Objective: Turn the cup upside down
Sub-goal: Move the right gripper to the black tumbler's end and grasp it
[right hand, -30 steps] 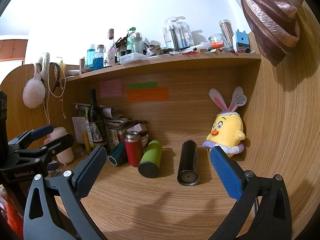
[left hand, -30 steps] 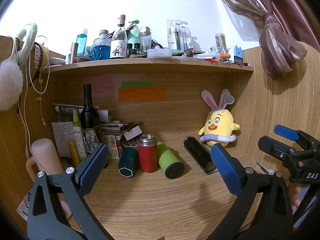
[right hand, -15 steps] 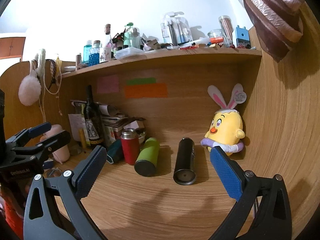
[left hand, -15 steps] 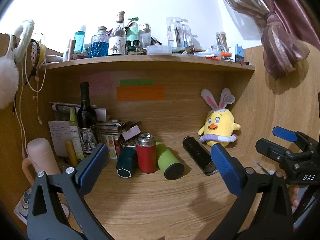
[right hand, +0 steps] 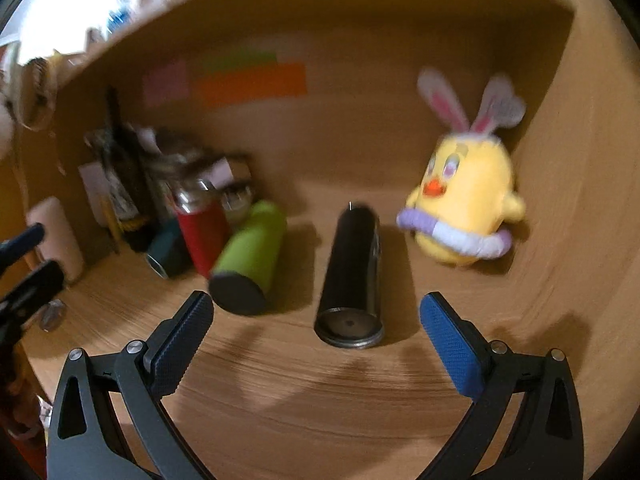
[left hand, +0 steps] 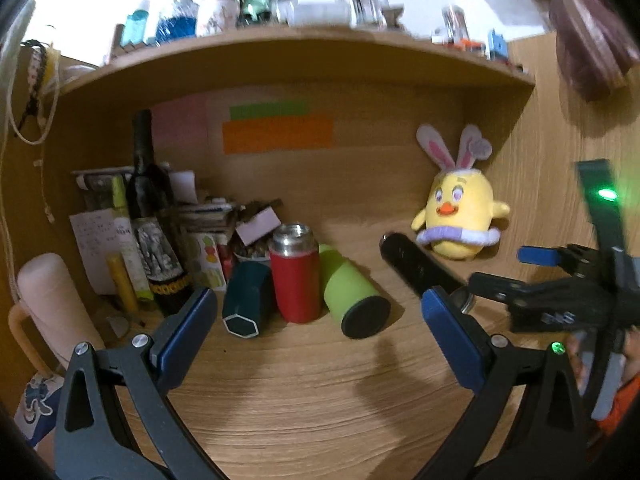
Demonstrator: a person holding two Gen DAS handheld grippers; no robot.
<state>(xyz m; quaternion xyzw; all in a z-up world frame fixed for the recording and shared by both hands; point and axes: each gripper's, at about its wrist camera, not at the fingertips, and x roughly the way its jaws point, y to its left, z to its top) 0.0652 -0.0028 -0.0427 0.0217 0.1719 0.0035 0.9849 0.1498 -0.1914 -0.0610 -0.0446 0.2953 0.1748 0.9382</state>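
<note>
Several cups sit on the wooden desk. A black cylindrical cup [right hand: 352,276] lies on its side, its round end facing me; it also shows in the left wrist view [left hand: 420,268]. A green cup [right hand: 250,258] [left hand: 352,292] lies on its side beside an upright red flask [left hand: 295,276] [right hand: 202,232] and a lying teal cup [left hand: 246,300]. My right gripper [right hand: 316,324] is open and empty, just short of the black cup's near end. My left gripper [left hand: 316,312] is open and empty, in front of the red and green cups.
A yellow plush chick [right hand: 464,204] [left hand: 460,216] sits at the back right. A dark wine bottle [left hand: 154,224], papers and boxes crowd the back left. A pink cup [left hand: 52,304] stands at far left. A shelf [left hand: 280,48] hangs overhead. Wooden side walls enclose the desk.
Both grippers have moved forward and lower toward the desk. The right gripper has closed in on the black cup, which now lies between its open fingers' line. Both views are blurred.
</note>
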